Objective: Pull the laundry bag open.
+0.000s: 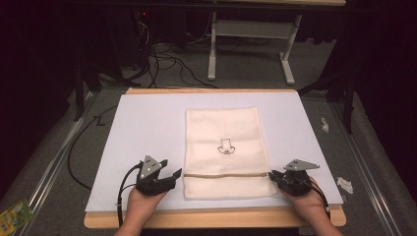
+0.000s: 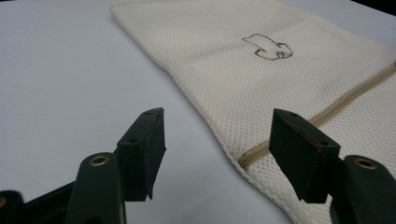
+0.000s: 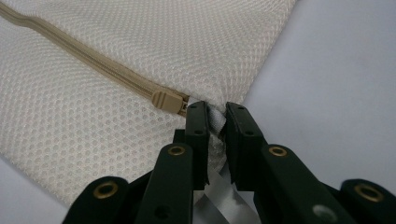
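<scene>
- Cream mesh bag (image 1: pixel 223 147) is lying flat mid-sheet on the white table cover (image 1: pixel 147 128), bare margin showing on both sides.
- Left gripper (image 1: pixel 169 178) is sitting with jaws spread wide, just beside the bag's left edge at the zipper (image 2: pixel 327 112).
- Right gripper (image 3: pixel 216 122) is pinching the bag's right edge, beside the zipper pull (image 3: pixel 166 99).

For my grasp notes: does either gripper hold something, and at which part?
The right gripper pinches the mesh bag at its edge beside the zipper slider. The left gripper is open, holding nothing.
</scene>
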A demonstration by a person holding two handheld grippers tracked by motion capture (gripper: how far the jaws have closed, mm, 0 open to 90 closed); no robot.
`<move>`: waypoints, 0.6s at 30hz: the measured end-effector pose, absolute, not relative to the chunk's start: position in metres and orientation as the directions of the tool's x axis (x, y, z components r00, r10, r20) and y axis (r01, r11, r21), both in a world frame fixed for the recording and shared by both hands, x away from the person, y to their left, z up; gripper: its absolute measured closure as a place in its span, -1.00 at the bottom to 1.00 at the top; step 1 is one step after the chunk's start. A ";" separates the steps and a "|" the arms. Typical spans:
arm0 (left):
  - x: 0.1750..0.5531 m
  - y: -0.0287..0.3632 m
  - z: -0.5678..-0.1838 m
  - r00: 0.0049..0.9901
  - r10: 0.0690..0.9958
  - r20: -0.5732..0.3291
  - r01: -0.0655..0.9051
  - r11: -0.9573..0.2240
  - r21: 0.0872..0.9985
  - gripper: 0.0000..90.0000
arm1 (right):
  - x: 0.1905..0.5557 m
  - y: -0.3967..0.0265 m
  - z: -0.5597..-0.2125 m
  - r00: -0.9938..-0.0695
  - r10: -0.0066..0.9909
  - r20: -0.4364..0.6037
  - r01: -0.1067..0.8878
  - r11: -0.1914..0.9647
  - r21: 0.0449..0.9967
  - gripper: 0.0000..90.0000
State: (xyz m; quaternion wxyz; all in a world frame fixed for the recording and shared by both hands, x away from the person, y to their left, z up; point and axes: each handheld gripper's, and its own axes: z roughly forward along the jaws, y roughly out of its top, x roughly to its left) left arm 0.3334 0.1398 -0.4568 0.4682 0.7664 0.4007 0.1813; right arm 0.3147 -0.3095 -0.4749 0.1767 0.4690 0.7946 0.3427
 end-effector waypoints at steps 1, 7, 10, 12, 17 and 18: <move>0.333 0.139 -0.457 0.614 0.784 -0.094 0.442 -0.242 0.864 -0.17 | 0.315 -0.309 -0.474 -0.500 0.865 0.038 0.617 0.325 0.717 0.84; 0.329 0.139 -0.452 0.617 0.783 -0.085 0.412 -0.229 0.882 -0.16 | 0.313 -0.311 -0.470 -0.510 0.859 0.041 0.594 0.317 0.739 0.86; 0.329 0.139 -0.451 0.609 0.790 -0.079 0.405 -0.224 0.886 -0.16 | 0.312 -0.311 -0.468 -0.516 0.856 0.038 0.587 0.321 0.743 0.86; 0.329 0.139 -0.450 0.610 0.789 -0.077 0.406 -0.228 0.885 -0.15 | 0.311 -0.311 -0.467 -0.521 0.853 0.036 0.576 0.320 0.752 0.87; 0.327 0.135 -0.452 0.615 0.786 -0.069 0.405 -0.239 0.882 -0.08 | 0.309 -0.312 -0.463 -0.529 0.847 0.053 0.562 0.303 0.770 0.87; 0.327 0.134 -0.451 0.616 0.785 -0.070 0.407 -0.241 0.881 -0.07 | 0.308 -0.312 -0.463 -0.529 0.847 0.053 0.562 0.303 0.770 0.87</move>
